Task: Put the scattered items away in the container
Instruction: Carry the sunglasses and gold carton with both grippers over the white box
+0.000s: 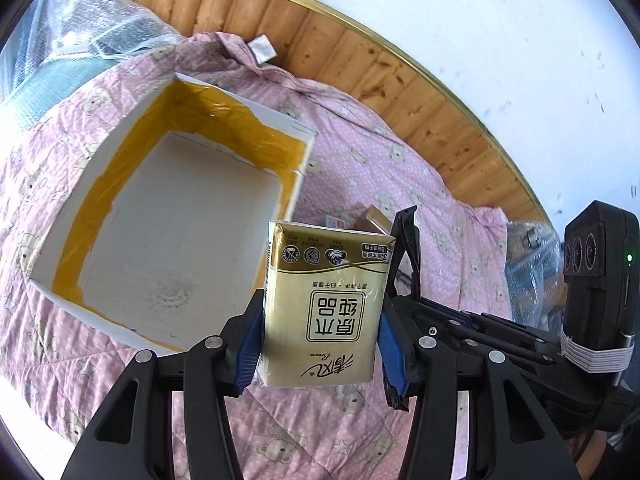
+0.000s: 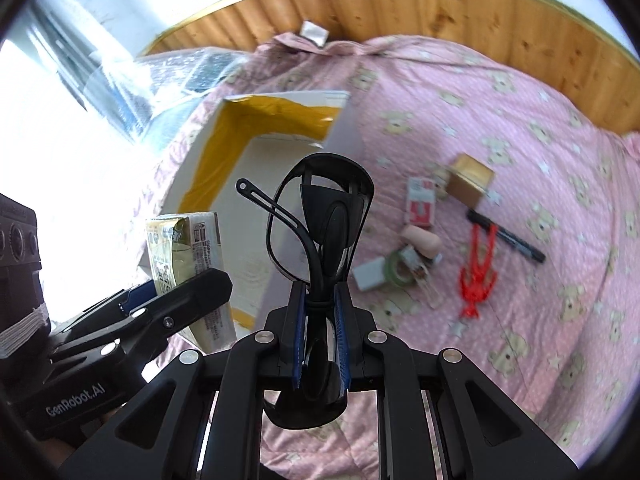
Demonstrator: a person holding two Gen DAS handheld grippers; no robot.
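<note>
box: the white cardboard box [image 1: 168, 216] with yellow tape round its inner rim lies open on the pink bear-print quilt [image 1: 400, 168]; as far as you can see its floor is bare, so nothing looks packed yet.
left gripper: your left gripper [image 1: 320, 340] has its jaws clamped on a gold tissue pack [image 1: 326, 304], held upright in the air just beside the box's near corner, not yet over the opening.
right gripper: your right gripper [image 2: 320, 316] has its jaws pinched on a pair of black sunglasses [image 2: 320, 232], folded and standing up between the blue pads, in front of the box's near wall.
left on the bed: a red-and-white carton [image 2: 421, 202], a gold box [image 2: 470, 178], a black marker [image 2: 506, 236], a red plastic piece [image 2: 478, 268], a green tape roll [image 2: 400, 270], a white block [image 2: 370, 274] and a beige rounded item [image 2: 422, 242] lie clustered to the right of the box; some are too blurred to name.
progress: early, by my reading. two items are lifted but undelivered, and the whole cluster waits.
next: i'd judge both loads need carrying over the rim and releasing.
</note>
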